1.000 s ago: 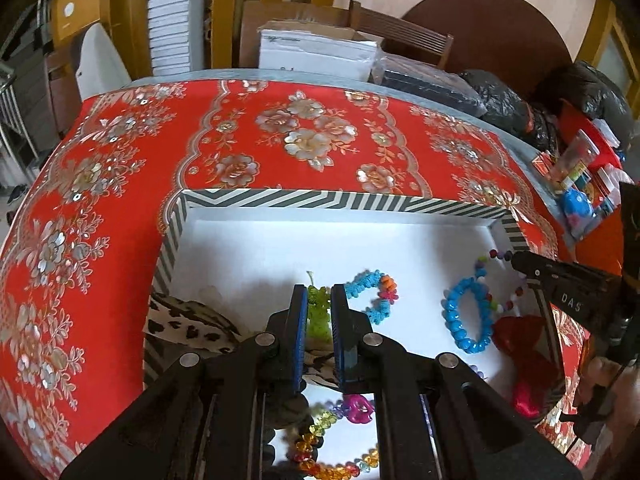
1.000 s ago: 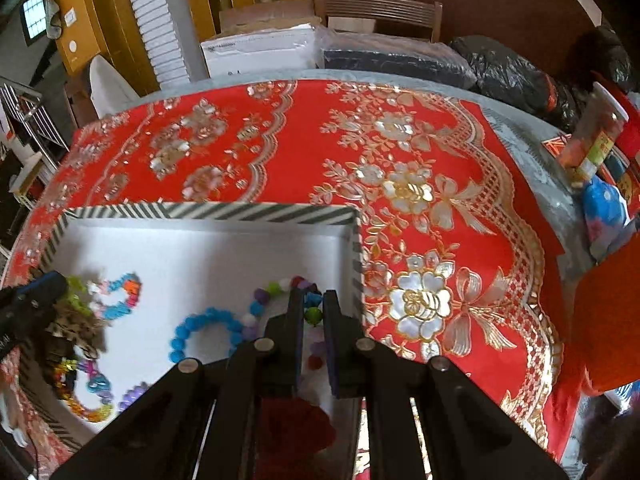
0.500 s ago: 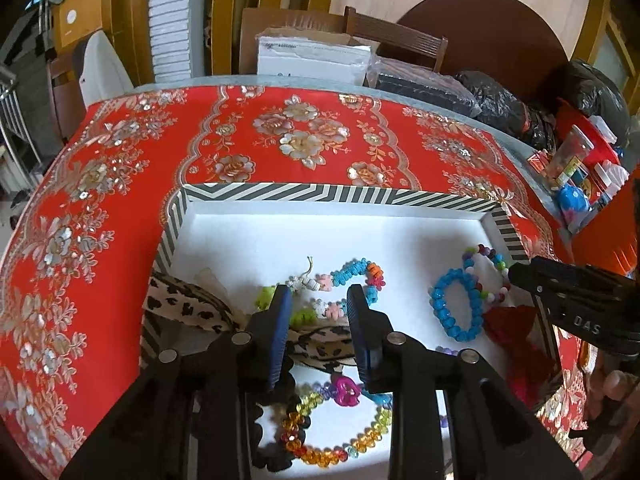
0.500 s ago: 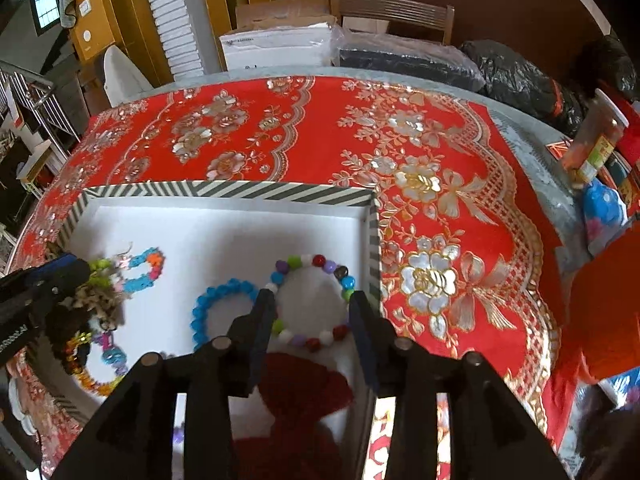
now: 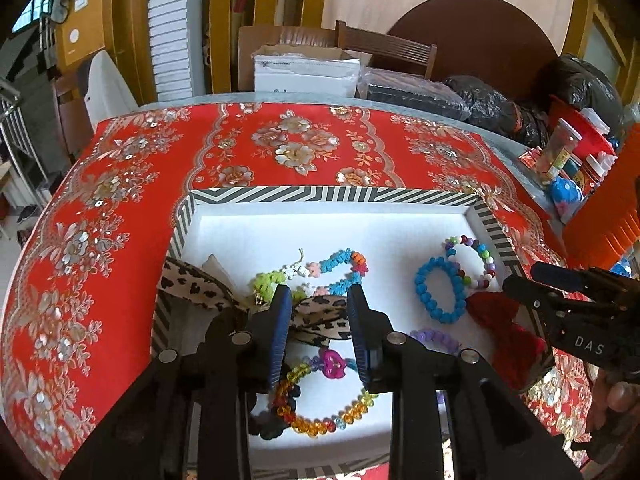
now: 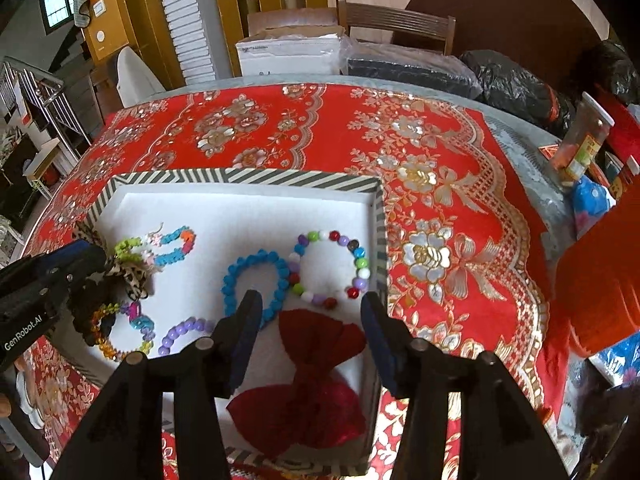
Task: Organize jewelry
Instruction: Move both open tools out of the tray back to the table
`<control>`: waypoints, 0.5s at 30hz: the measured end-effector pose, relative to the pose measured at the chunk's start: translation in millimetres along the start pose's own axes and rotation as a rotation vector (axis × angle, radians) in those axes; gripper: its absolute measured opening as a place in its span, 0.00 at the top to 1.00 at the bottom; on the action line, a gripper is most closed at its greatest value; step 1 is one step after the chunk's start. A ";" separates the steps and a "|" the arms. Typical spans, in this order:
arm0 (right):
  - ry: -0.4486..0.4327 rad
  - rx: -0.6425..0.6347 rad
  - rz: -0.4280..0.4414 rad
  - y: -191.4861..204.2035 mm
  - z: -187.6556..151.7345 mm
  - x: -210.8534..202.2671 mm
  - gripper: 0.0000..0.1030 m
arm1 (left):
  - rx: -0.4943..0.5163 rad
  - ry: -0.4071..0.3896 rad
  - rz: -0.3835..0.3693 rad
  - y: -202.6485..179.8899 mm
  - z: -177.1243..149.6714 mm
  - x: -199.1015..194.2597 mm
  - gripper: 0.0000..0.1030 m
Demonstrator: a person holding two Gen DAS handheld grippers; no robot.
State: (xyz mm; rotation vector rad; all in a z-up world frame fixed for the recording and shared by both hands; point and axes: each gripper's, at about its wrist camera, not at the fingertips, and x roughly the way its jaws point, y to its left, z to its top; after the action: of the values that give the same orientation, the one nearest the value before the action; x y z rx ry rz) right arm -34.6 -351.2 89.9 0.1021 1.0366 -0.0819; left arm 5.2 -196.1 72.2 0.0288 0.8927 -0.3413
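Observation:
A white tray with a striped rim [image 5: 332,195] [image 6: 244,176] sits on the red cloth and holds the jewelry. My left gripper [image 5: 318,304] is open and empty above a leopard bow [image 5: 320,318]; a green-and-blue bead strand [image 5: 316,270] lies just beyond, an amber bead bracelet [image 5: 316,412] beneath. My right gripper [image 6: 310,312] is open and empty above a red bow [image 6: 312,376]. A blue bracelet [image 6: 256,276] and a multicolour bead bracelet [image 6: 332,268] lie just beyond it. A purple bracelet [image 6: 180,334] lies to the left.
The red floral tablecloth [image 5: 280,148] covers the table. A white box [image 5: 304,74] and black bags [image 5: 496,108] stand at the far edge. A jar [image 6: 584,140] and small packets stand at the right, near an orange object [image 6: 600,280].
Both grippers have opened and let go: the left released the green bead strand, the right the multicolour bracelet. Both pulled back and up from the tray.

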 end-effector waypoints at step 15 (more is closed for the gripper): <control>-0.042 -0.008 0.045 17.8 -24.2 -36.1 0.42 | 0.030 -0.051 0.035 -7.0 -17.7 -26.8 0.83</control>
State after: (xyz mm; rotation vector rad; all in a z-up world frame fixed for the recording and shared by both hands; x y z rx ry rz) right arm -71.5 -329.8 109.6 0.1157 0.9922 -0.0384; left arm -25.8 -192.3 82.4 0.0634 0.8356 -0.3217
